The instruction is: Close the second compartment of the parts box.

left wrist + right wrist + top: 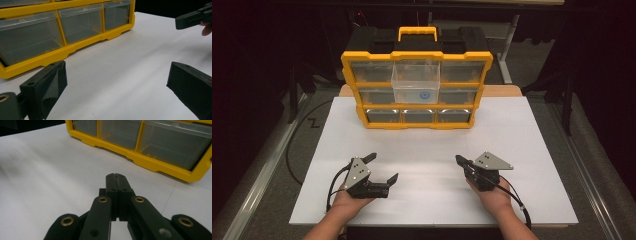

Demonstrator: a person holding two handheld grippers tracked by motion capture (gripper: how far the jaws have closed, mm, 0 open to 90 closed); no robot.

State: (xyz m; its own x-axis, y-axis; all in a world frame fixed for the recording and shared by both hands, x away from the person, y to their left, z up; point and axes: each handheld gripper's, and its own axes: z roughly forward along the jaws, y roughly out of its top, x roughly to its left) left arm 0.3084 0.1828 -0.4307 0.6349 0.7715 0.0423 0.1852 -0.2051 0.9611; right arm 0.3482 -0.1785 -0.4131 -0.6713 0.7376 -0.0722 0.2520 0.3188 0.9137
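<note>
Yellow organizer [417, 55] | blue round mark on pulled-out drawer [416, 82] | no legible writing

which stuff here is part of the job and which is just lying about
Part of the job:
- yellow drawer organizer
- clear drawer pulled out of its middle
- left tongs, open
- right tongs, shut on nothing

Just lying about:
- white table
- cable on the floor at left

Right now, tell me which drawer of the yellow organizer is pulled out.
The top-row middle drawer: its clear box juts forward of the yellow organizer, with a blue round thing inside. The other drawers sit flush in the frame.
</note>
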